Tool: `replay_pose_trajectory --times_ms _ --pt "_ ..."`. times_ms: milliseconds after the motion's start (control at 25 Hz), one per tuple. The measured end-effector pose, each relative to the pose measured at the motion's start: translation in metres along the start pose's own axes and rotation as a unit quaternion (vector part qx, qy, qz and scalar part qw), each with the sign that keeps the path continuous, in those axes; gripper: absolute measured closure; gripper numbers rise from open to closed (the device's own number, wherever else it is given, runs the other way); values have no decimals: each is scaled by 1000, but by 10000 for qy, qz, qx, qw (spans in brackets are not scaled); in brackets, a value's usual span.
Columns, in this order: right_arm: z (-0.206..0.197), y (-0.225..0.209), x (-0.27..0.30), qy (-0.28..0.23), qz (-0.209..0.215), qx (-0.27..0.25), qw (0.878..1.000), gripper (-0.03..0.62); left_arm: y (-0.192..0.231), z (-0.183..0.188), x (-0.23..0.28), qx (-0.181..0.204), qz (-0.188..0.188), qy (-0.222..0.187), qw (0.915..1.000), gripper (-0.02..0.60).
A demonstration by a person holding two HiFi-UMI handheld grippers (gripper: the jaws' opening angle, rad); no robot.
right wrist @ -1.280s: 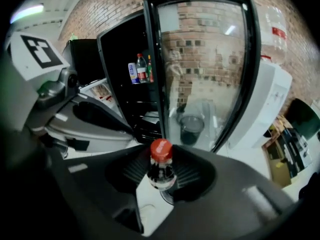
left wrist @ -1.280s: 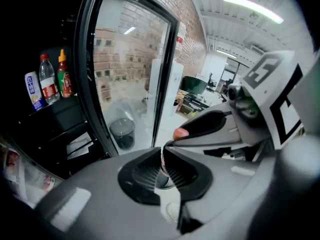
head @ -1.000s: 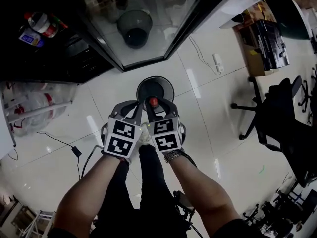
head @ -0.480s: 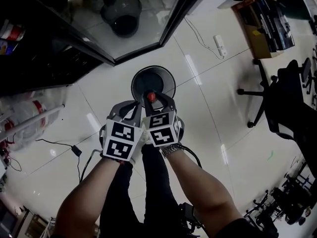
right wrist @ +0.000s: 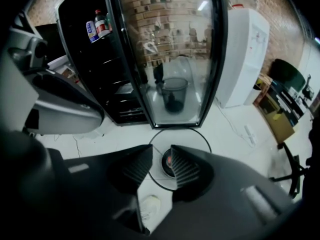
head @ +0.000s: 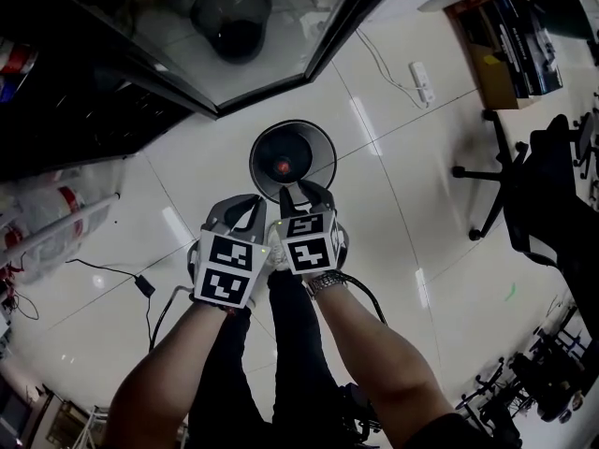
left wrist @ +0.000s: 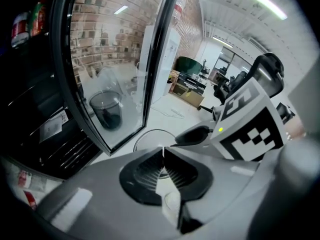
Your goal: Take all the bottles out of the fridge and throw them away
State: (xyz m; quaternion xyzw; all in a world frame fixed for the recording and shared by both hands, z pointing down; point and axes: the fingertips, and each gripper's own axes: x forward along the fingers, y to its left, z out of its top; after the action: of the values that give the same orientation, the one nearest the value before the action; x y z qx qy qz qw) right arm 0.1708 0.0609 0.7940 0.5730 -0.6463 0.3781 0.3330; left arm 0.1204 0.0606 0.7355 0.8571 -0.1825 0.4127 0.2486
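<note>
A round black bin (head: pixel 314 138) stands on the white floor just ahead of both grippers. A red-capped bottle (head: pixel 281 166) lies inside it and shows far below the right jaws as a red cap (right wrist: pixel 169 160). My right gripper (head: pixel 301 188) hangs over the bin's near rim. Its jaws (right wrist: pixel 161 151) stand apart and are closing, with nothing between them. My left gripper (head: pixel 245 204) sits beside it, its jaws (left wrist: pixel 163 149) shut and empty. More bottles (right wrist: pixel 97 26) stand high in the open black fridge (right wrist: pixel 95 79).
The fridge's glass door (head: pixel 281 36) juts out past the bin and mirrors it. Plastic bags (head: pixel 47 213) and a cable with an adapter (head: pixel 142 285) lie at left. At right are office chairs (head: pixel 533 195), a power strip (head: pixel 421 80) and a box (head: pixel 505 54).
The red-capped bottle has left the right gripper's jaws and dropped into the bin. Both grippers stay side by side over the bin's near rim.
</note>
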Motion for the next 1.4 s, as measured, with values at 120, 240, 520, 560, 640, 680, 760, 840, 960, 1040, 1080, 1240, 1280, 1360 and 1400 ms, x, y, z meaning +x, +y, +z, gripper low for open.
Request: replay_pose_trajectory --times_ms 120,240,520,560,640,680,760,840,960,1040,1080,1240,1280,1360,1400 --pt "3 3 -7 4 36 -1 10000 482 1 6 -7 -37 52 -51 10000 580" --pt "8 6 -13 -20 81 -41 10000 482 2 12 -14 -57 110 -101 9999 580" --pt "27 18 -40 -121 181 -166 9996 482 5 18 -43 -149 309 -151 9993 580" --pt "32 21 -46 -146 204 -209 9995 482 5 21 -49 -176 345 -172 9991 580" --pt "43 29 -57 -206 258 -304 9990 482 8 26 -60 -233 420 -232 9986 580" --pt "49 33 -62 -244 288 -348 9987 482 10 30 -66 -261 461 -269 9982 580" --pt "63 41 -72 -345 354 -434 9978 482 14 37 -78 -315 563 -359 9973 580" --pt "77 48 -82 -452 422 -591 9963 482 17 44 -90 -373 690 -458 9959 580" --pt "99 59 -102 -628 532 -851 9930 482 20 50 -112 -462 902 -586 9931 580" --pt "112 69 -117 -740 624 -967 9906 482 22 52 -129 -516 1049 -650 9910 580" --pt "117 74 -123 -789 671 -1018 9894 482 22 53 -137 -534 1117 -679 9900 580" --pt "138 99 -146 -911 861 -1319 9833 481 29 56 -174 -702 1391 -849 9841 580" --pt "144 107 -151 -933 912 -1435 9810 480 33 57 -185 -764 1481 -896 9819 580" --pt "155 121 -162 -1011 1014 -1629 9762 480 41 57 -206 -863 1667 -991 9772 580" --pt "162 128 -167 -1064 1066 -1714 9736 480 45 58 -217 -907 1761 -1043 9746 580"
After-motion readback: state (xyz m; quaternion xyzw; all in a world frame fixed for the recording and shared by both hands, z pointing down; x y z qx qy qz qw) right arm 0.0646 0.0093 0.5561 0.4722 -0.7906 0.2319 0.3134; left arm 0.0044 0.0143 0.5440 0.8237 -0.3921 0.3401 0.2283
